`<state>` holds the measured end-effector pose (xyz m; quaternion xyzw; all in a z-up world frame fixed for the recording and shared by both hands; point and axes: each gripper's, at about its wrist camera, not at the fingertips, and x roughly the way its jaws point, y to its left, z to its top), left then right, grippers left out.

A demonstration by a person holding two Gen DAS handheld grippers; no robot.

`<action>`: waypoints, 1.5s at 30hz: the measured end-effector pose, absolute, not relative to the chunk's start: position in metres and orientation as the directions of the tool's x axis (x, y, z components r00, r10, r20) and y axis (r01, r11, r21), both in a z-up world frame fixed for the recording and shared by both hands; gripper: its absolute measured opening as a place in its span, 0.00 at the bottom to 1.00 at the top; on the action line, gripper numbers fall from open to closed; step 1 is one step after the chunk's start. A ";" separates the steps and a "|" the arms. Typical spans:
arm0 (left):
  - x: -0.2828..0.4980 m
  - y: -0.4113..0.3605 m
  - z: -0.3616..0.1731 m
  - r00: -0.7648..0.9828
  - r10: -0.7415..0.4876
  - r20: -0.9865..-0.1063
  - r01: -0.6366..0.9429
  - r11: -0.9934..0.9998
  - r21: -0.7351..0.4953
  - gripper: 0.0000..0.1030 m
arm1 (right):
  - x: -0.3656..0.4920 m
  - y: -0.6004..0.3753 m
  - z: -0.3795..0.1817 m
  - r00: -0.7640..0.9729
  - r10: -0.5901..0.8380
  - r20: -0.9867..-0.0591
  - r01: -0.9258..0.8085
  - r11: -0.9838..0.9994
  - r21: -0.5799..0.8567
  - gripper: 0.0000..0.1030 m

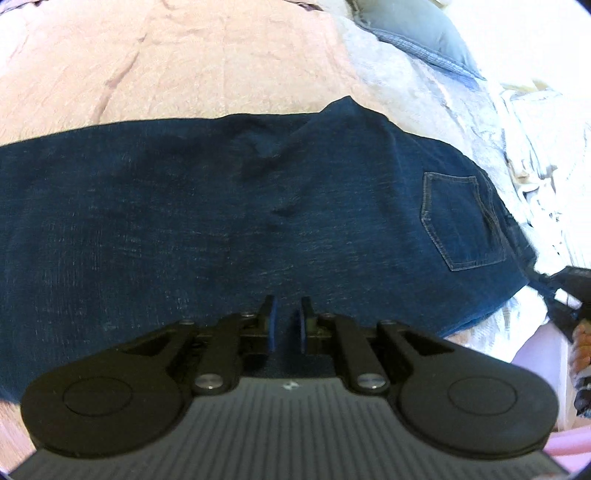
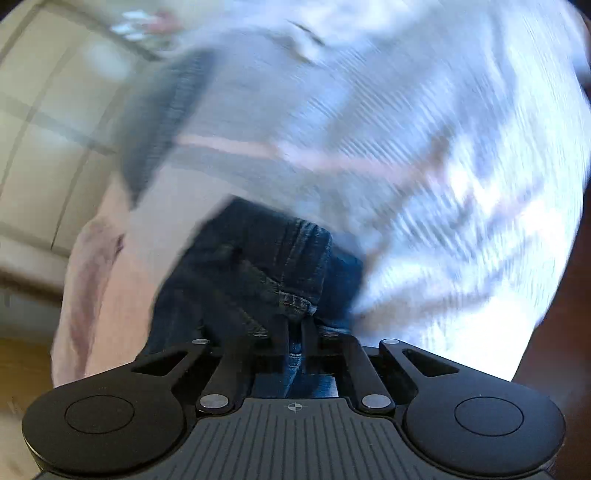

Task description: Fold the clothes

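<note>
- L gripper (image 1: 288, 314) hovers low over jeans (image 1: 258, 206), fingers narrow w/ a small gap, nothing between them.
- R gripper (image 2: 294, 325) pinches a bunched denim edge, fingers nearly closed on it; R view is motion-blurred.
- Jeans lie flat across bed, back pocket (image 1: 461, 221) toward right end.
- R gripper also shows at right edge of L view (image 1: 565, 291), at jeans' end.
- Bed: peach cover (image 1: 166, 59), white blanket (image 1: 424, 92), grey pillow (image 1: 413, 22) at far corner.
</note>
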<state>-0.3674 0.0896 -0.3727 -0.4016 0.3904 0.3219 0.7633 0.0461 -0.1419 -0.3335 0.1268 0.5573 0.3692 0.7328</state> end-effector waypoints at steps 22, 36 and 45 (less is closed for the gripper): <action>-0.452 0.096 -0.357 0.261 0.411 -0.873 -0.960 0.209 -0.189 0.08 | -0.065 -0.071 -0.324 0.307 0.406 -0.861 -0.880 0.465 -0.096 0.48; -0.402 0.094 -0.242 0.062 0.405 -0.912 -0.990 -0.094 -0.109 0.18 | -0.061 0.018 -0.235 -0.130 0.337 -0.932 -0.988 -0.126 0.091 0.48; -0.281 -0.017 -0.195 -0.185 0.406 -0.895 -0.872 -0.487 -0.041 0.19 | -0.006 0.024 -0.201 -0.332 0.313 -0.890 -0.850 -0.507 0.139 0.48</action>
